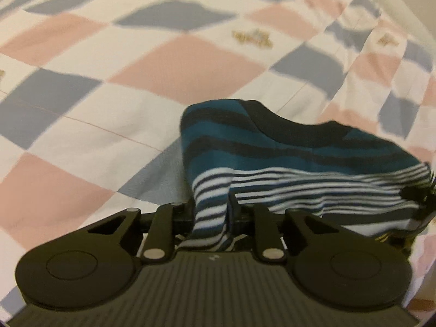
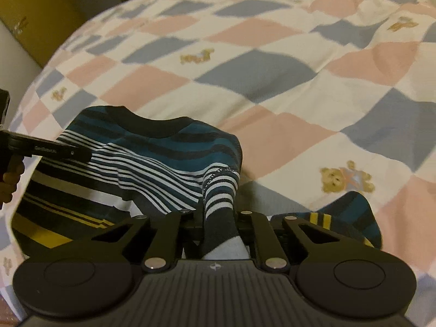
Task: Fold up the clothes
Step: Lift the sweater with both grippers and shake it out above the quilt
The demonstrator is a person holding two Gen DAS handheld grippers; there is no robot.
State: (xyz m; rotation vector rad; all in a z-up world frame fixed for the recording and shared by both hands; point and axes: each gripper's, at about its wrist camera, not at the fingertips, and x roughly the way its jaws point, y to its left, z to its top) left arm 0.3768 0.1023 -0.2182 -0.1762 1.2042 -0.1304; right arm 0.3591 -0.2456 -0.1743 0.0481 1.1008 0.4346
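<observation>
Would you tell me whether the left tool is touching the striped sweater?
Touching. The left wrist view shows the left tool shut on a fold of the striped sweater, with cloth pinched between its fingers.

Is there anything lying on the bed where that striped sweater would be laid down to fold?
Nothing visible. Both the left gripper and right gripper already pinch the striped sweater, and the checked quilt beyond it shows only its printed teddy bears.

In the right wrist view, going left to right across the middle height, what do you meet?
Person's hand → left gripper → striped sweater → right gripper → teddy bear print on the checkered quilt.
</observation>
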